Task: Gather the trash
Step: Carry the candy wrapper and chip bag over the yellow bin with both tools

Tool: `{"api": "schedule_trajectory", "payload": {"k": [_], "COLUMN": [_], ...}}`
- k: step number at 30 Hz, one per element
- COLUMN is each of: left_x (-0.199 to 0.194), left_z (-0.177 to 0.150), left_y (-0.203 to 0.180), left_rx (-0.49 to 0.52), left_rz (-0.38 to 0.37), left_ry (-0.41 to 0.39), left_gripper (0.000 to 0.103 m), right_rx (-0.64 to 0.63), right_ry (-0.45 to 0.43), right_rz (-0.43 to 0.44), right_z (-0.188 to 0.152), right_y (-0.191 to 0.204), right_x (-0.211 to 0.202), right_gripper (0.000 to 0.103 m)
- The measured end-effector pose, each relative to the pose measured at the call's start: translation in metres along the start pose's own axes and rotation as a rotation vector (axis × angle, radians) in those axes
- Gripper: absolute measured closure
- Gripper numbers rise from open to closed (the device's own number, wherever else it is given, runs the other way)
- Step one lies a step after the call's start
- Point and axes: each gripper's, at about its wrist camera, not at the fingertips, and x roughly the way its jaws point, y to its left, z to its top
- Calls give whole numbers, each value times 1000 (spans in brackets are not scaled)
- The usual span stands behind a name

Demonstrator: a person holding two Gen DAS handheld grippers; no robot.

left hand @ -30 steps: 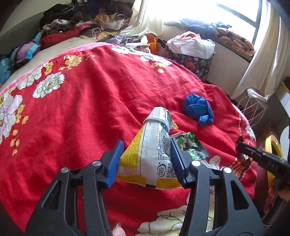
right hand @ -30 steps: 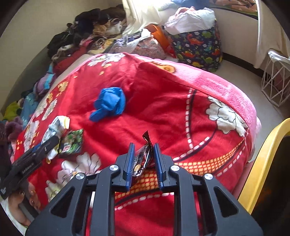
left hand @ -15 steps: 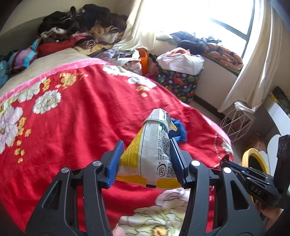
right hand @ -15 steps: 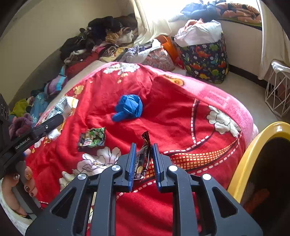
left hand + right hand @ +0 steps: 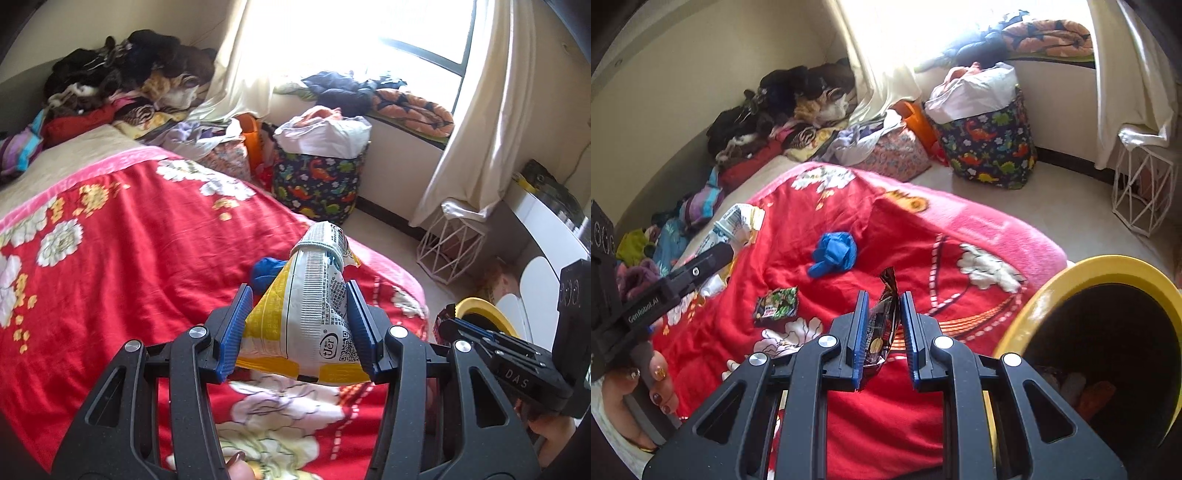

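Observation:
My left gripper [image 5: 300, 299] is shut on a yellow and white snack bag [image 5: 314, 325], held above the red blanket [image 5: 122, 258]. My right gripper [image 5: 883, 306] is shut on a dark brown wrapper [image 5: 884, 325], held beside the yellow-rimmed trash bin [image 5: 1108, 266] at the bed's edge. The bin rim also shows in the left wrist view [image 5: 480, 306]. A crumpled blue bag [image 5: 833, 253] and a green and black wrapper [image 5: 775, 306] lie on the red blanket [image 5: 923, 406]. The left gripper with the snack bag also shows in the right wrist view [image 5: 735, 225].
Piled clothes [image 5: 122, 85] lie at the head of the bed. A dinosaur-print basket [image 5: 317, 177] and a white wire basket [image 5: 450, 243] stand on the floor by the window. A white table [image 5: 546, 229] stands at the right.
Both grippers have lifted and swung right toward the yellow bin, each still holding its trash. The bin mouth now fills the right side of the right wrist view.

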Motion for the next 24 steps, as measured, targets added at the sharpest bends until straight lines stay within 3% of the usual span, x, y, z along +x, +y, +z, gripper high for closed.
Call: {"api": "schedule_trajectory", "payload": {"k": [24], "left_x": [2], "left_z": [-9], "left_y": [-95], "left_rx": [138], "left_rz": [-141], "left_ry": [17], "left_gripper": [60], "right_rx": [185], "right_ry": [-104], "right_rz": [-100], "right_z": [-18], "right_y": [-85], "right_x": [-67], "right_gripper": [85]}}
